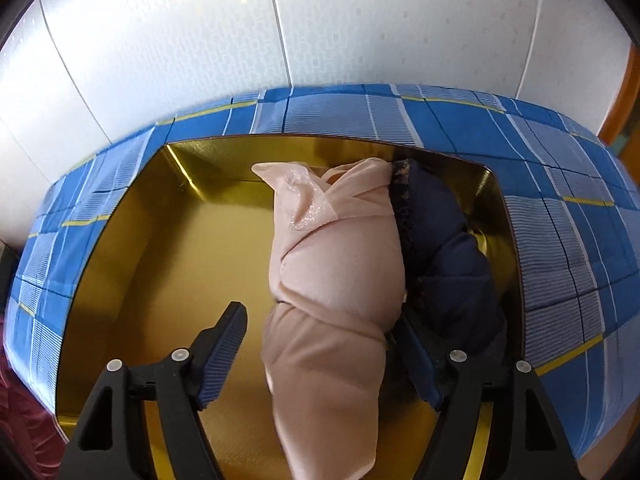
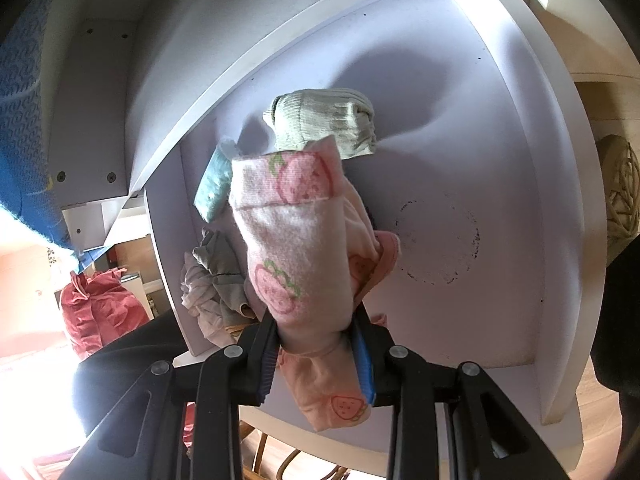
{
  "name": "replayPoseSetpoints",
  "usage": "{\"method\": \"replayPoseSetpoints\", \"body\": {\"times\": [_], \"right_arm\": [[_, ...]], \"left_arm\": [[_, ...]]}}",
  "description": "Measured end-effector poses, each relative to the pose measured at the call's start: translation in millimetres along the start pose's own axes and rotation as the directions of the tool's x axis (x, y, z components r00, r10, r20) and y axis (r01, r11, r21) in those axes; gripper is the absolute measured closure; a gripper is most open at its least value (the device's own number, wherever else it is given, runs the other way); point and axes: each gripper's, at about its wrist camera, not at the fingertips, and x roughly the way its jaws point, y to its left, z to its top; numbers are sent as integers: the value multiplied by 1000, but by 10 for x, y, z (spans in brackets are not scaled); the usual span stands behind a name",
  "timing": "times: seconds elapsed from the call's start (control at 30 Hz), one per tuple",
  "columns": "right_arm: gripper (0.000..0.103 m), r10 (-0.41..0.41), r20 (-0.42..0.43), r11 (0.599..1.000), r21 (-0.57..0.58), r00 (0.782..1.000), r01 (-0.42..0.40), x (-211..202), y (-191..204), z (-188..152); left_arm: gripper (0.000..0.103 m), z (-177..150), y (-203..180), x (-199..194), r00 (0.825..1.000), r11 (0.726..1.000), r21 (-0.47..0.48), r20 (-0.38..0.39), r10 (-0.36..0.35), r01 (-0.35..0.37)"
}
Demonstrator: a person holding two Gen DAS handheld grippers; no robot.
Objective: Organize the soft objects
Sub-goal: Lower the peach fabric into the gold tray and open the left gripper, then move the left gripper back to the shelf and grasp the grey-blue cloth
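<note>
Nearest the left wrist camera, the left tool [image 1: 320, 344] was seen with its jaws spread wide, straddling a rolled beige garment [image 1: 332, 280] without pressing it; a gap showed beside the left finger, while contact at the right finger could not be told. The roll lay inside a gold tray [image 1: 132, 216] set on a blue checked bedcover [image 1: 560, 208], touching a dark navy quilted bundle [image 1: 452, 248] packed against the tray's right wall. The left half of the tray floor was bare.

In the right wrist view, the right tool [image 2: 316, 344] was closed firmly on a pink strawberry-print garment [image 2: 296, 236], pinched near its lower third, so that loose cloth hung below the jaws. It was held above a white shelf [image 2: 480, 160], where a rolled pale green sock [image 2: 324, 124], a teal item [image 2: 214, 188] and crumpled grey clothing [image 2: 216, 276] lay at the left and far side.

All these pieces were judged light, limp and easily deformed, not fragile. A rolled piece was judged best gripped across its thick middle, so the wrap would not unroll; thin sheer fabric was expected to slip if only an edge were taken.
</note>
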Motion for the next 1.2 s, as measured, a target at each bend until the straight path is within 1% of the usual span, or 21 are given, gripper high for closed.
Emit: {"method": "replayPoseSetpoints", "body": {"times": [0.23,0.43,0.53,0.73,0.87,1.0,1.13,1.2], "right_arm": [[71,-11,12,1000,5,1000,11,-23,-1,4],[71,-20,12,1000,7,1000,20,-10,8,-23],[71,-19,11,1000,18,1000,19,2,20,-21],[71,-31,18,999,24,999,31,5,12,2],[71,-41,18,999,24,999,41,27,37,-3],[71,-49,22,998,27,999,48,48,62,-19],[71,-59,31,997,41,998,58,63,61,-20],[71,-65,37,997,47,997,63,75,63,-24]], "left_arm": [[27,-112,22,-214,999,999,40,53,8,-10],[26,-194,63,-316,998,999,51,64,11,-14],[26,-246,111,-354,997,999,52,73,12,-16],[26,-387,271,-518,992,997,73,128,10,-19],[25,-485,379,-573,991,997,70,134,6,-15],[25,-623,546,-692,989,1000,22,148,-26,23],[25,-834,682,-900,979,998,0,196,-62,63],[24,-994,739,-1028,970,996,1,224,-91,93]]}}
